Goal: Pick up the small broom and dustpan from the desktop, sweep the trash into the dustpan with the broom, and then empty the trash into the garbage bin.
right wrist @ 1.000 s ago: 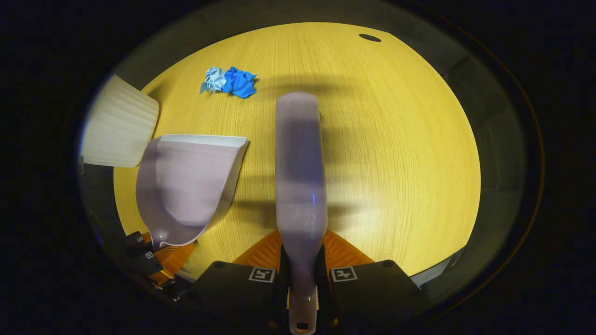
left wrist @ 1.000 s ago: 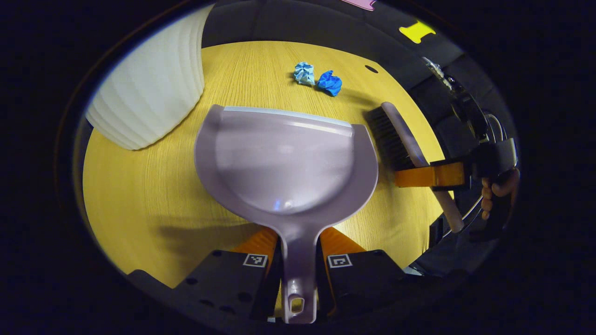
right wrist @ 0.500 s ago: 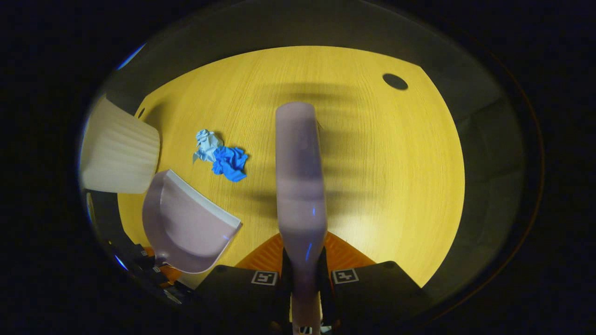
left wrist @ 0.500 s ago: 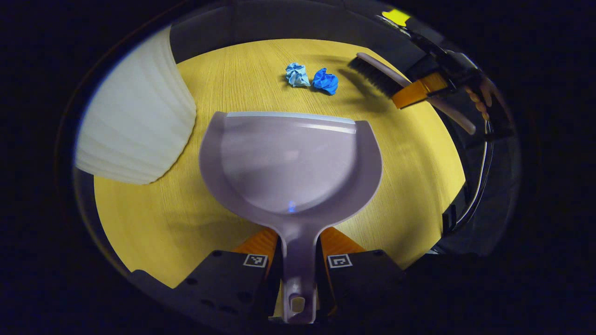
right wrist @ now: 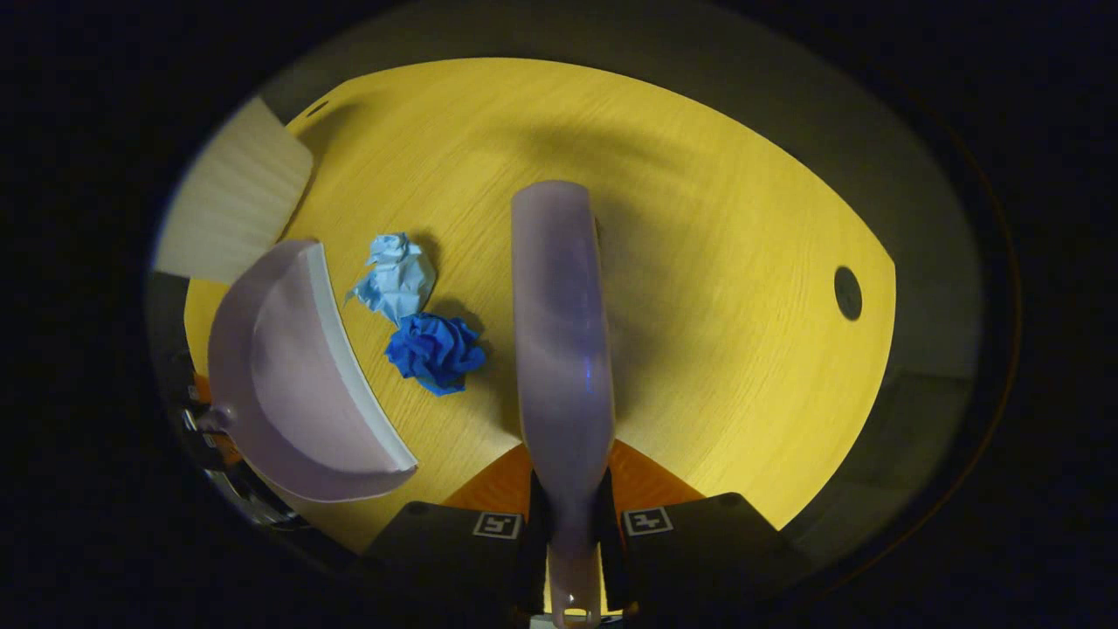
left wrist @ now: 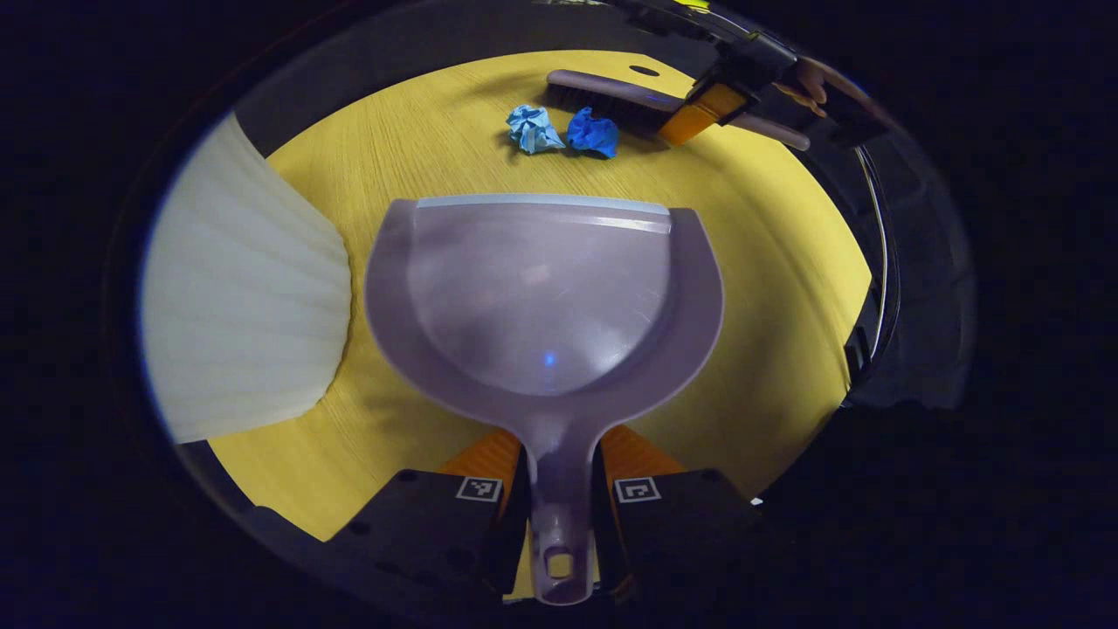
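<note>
My left gripper [left wrist: 559, 476] is shut on the handle of the lilac dustpan [left wrist: 541, 297], whose white lip faces two paper wads on the yellow desktop: a light blue wad [left wrist: 533, 131] and a dark blue wad [left wrist: 592, 134]. My right gripper [right wrist: 572, 511] is shut on the handle of the small lilac broom [right wrist: 559, 323]. In the left gripper view the broom [left wrist: 611, 96] lies low just behind the wads, with the right gripper [left wrist: 699, 114] and a hand on it. In the right gripper view the light blue wad [right wrist: 395, 277] and the dark blue wad [right wrist: 434, 351] sit between broom and dustpan [right wrist: 288, 376].
A white ribbed garbage bin [left wrist: 240, 288] stands at the desk's left, close beside the dustpan; it appears in the right gripper view too as the bin [right wrist: 236, 196]. A dark cable hole [right wrist: 846, 293] is in the desktop [right wrist: 716, 262] to the right. The desk edge curves near the front.
The broom has swung around from the dustpan's right side to the far side of the wads and come down close behind them. The dustpan has stayed facing the wads, shifting only slightly.
</note>
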